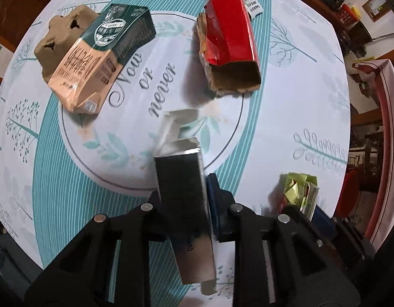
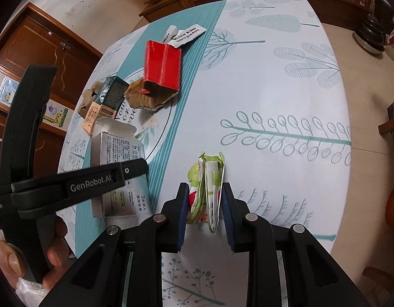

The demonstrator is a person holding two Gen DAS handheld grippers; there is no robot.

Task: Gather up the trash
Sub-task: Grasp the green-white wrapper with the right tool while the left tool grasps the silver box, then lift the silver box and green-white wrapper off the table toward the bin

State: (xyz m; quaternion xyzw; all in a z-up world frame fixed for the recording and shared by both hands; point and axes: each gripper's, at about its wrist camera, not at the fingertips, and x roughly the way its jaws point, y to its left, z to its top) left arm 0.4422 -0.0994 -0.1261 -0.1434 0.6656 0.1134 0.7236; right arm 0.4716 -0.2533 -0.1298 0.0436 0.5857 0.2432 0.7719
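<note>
Trash lies scattered on the table (image 1: 286, 117). The left gripper (image 1: 182, 199) is clamped on a silver box (image 1: 184, 186); the right gripper (image 2: 205, 209) pinches a crumpled wrapper (image 2: 207, 192). A red carton (image 1: 230, 38), green carton (image 1: 102, 51) and egg tray (image 1: 58, 38) lie farther off.

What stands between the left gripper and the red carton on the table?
Nothing on the table does, but the left gripper is shut on the silver box, whose open flaps point toward the red carton.
</note>
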